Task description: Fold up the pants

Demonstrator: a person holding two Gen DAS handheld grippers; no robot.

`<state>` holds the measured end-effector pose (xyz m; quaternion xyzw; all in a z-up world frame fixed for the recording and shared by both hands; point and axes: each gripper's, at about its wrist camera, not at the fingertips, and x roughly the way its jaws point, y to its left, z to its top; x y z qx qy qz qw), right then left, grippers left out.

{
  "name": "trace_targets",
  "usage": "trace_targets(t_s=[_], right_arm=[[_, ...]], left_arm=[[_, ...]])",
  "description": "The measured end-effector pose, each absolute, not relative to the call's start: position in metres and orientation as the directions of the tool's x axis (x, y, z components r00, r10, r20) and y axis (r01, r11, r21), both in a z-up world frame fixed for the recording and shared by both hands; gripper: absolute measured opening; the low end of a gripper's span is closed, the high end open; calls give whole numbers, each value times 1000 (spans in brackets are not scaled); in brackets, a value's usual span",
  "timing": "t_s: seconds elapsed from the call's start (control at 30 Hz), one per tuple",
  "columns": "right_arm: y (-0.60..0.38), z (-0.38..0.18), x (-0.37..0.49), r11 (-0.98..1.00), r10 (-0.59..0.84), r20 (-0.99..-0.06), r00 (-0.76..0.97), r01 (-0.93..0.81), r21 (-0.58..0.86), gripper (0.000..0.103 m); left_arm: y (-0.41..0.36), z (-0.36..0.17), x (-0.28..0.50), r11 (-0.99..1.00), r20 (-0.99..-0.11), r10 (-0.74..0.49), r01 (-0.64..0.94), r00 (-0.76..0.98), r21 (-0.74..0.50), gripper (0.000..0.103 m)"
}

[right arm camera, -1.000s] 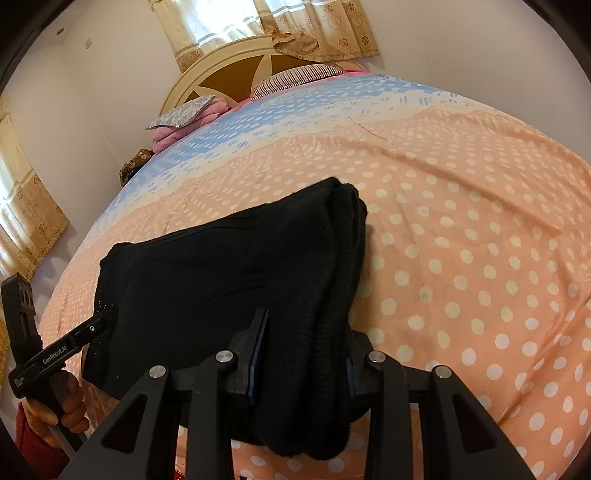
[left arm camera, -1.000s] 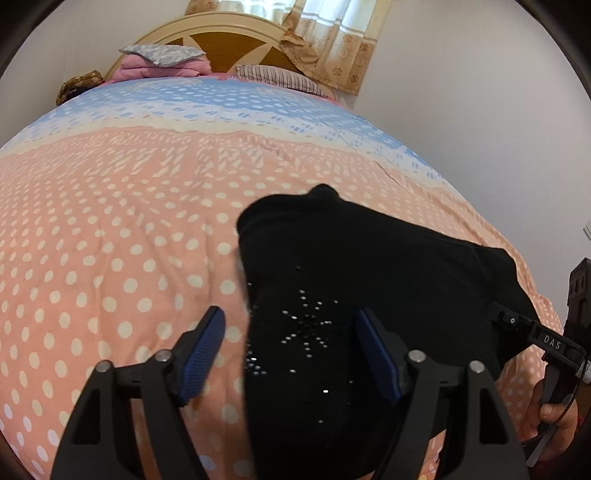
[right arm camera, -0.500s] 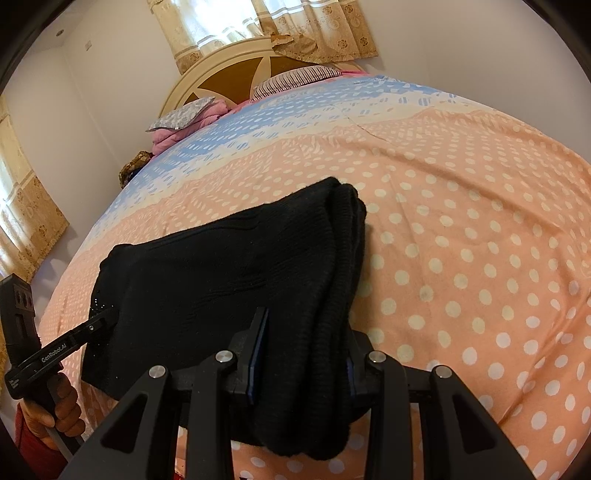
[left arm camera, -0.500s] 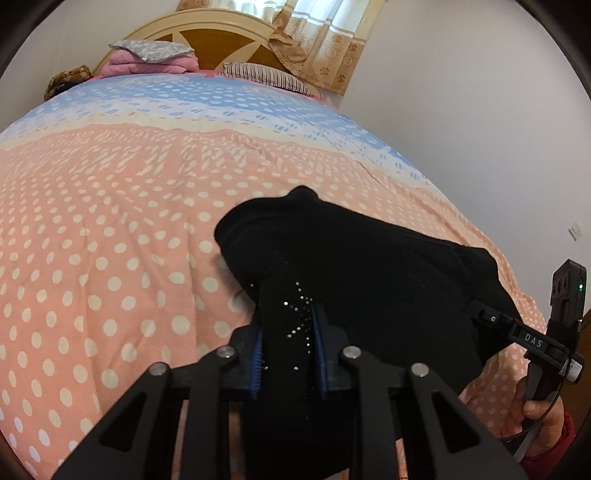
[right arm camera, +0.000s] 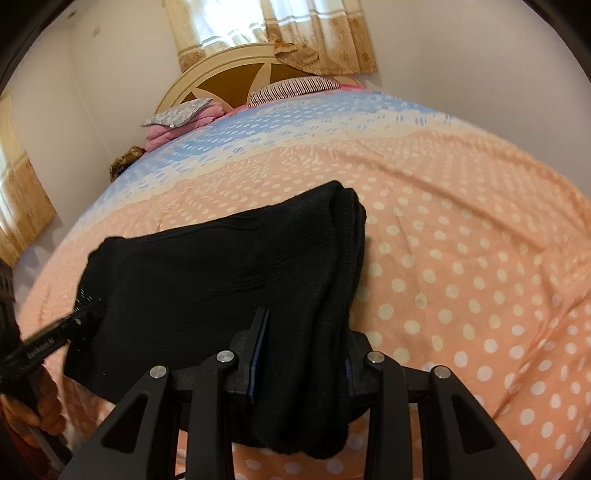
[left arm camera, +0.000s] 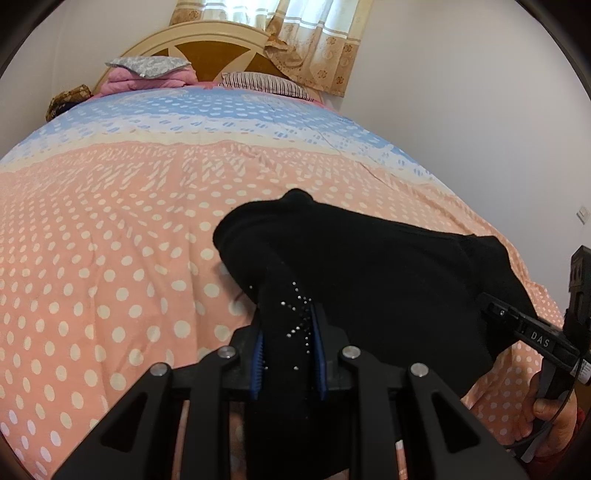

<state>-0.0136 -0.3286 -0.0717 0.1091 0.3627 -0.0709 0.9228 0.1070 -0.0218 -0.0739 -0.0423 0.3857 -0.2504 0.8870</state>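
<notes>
**Both grippers clamped on the black pants at the near edge of the bed**

Between the blue-padded fingers (left arm camera: 257, 363) of the left gripper (left arm camera: 288, 358) sits a bunched fold of the black pants (left arm camera: 369, 280), pinched tight so the pads press the cloth from both sides. A scatter of small silver studs (left arm camera: 297, 321) glints on the fabric right at the fingertips and just ahead of them. Beyond the fingers the garment spreads flat to the right over the dotted bedspread (left arm camera: 110, 258), ending at a rounded corner ahead of the tips.

Off to the right of those fingers, the right gripper (left arm camera: 496, 314) bites the far end of the pants; a label on its arm reads "DAS" (left arm camera: 540, 339), with the person's hand (left arm camera: 554, 417) below it.

From the right wrist, the right gripper (right arm camera: 301, 354) is likewise closed on a thick, layered edge of the pants (right arm camera: 229, 266), the cloth filling the narrow gap between the pads and drooping below them. To the left of these fingers the left gripper (right arm camera: 79, 319) grips the other end; its white lettering is too blurred to read.

Far ahead of both sets of fingers stand the headboard (right arm camera: 229, 81), a striped pillow (right arm camera: 295, 86) and patterned curtains (right arm camera: 314, 33).
</notes>
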Motion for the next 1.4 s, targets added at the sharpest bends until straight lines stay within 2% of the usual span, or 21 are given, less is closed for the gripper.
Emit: trace_targets(t_s=[0.23,0.57,0.83,1.1,1.4], right_arm=[[-308,-67,-17,979,-157,-659,736,203,-6,31],[-302,-44,-24,981,-149,-623,768,196,7,29],[-271,-3,-8,996,-80,-573,816,80,-25,28],[-205,22,51,993,64,-528,847,-106,-50,28],[-113,18,168,961,218,-522,824,-275,-32,28]], left_arm=[[-22,-72,105,874,-660,-468,420,588,-245,23],[-12,-56,102,853,-622,-511,438,593,-284,19],[18,-30,110,863,-567,-504,410,651,-296,17],[99,-4,138,932,-514,-351,241,783,-270,16],[166,2,198,989,-483,-110,49,869,-137,16]])
